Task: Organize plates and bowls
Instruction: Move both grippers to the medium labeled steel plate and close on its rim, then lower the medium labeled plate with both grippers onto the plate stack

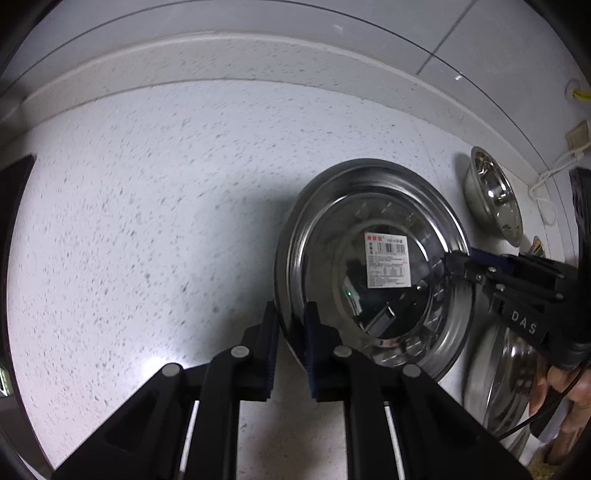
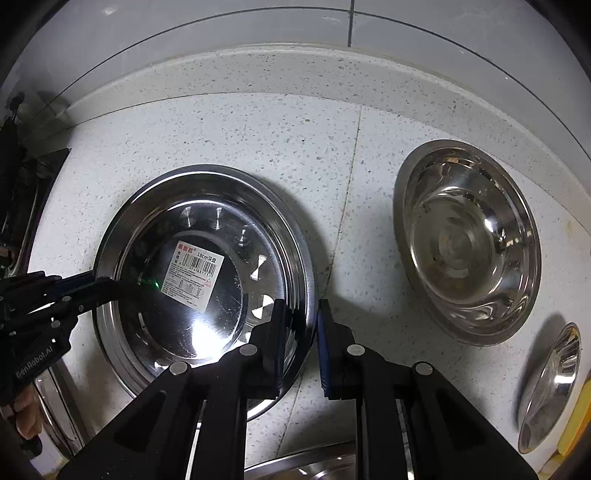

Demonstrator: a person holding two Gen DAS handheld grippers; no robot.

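Plate: steel plate (image 2: 207,280) with a white barcode sticker (image 2: 192,276) at its centre lies on the speckled white worktop (image 2: 258,140); in the left wrist view the same plate (image 1: 373,269) sits right of centre with the sticker (image 1: 388,259) facing up.
Left grip: left hand-held gripper (image 1: 291,332) straddles the plate's near-left rim, one finger outside and one inside, pads close on the metal, so it reads as clamped on the plate; from the right wrist view it (image 2: 107,286) reaches in from the left over the same rim.
Right grip: right hand-held gripper (image 2: 301,332) straddles the plate's right rim, left finger over the dish, right finger outside above the worktop; a gap shows between the outer blue pad and the rim, so whether it is clamped I cannot tell. In the left wrist view it (image 1: 452,266) comes in from the right at the rim.
Bowl: larger steel bowl (image 2: 467,240) stands upright to the right of the plate, apart from it; also seen near the wall (image 1: 493,195).
Small dish: smaller steel dish (image 2: 550,387) sits further right, near the frame edge.
Lower edge: another steel rim (image 2: 306,465) shows below the grippers.
Backdrop: raised speckled ledge (image 2: 295,70) and white wall tiles (image 2: 221,26) run behind the worktop.
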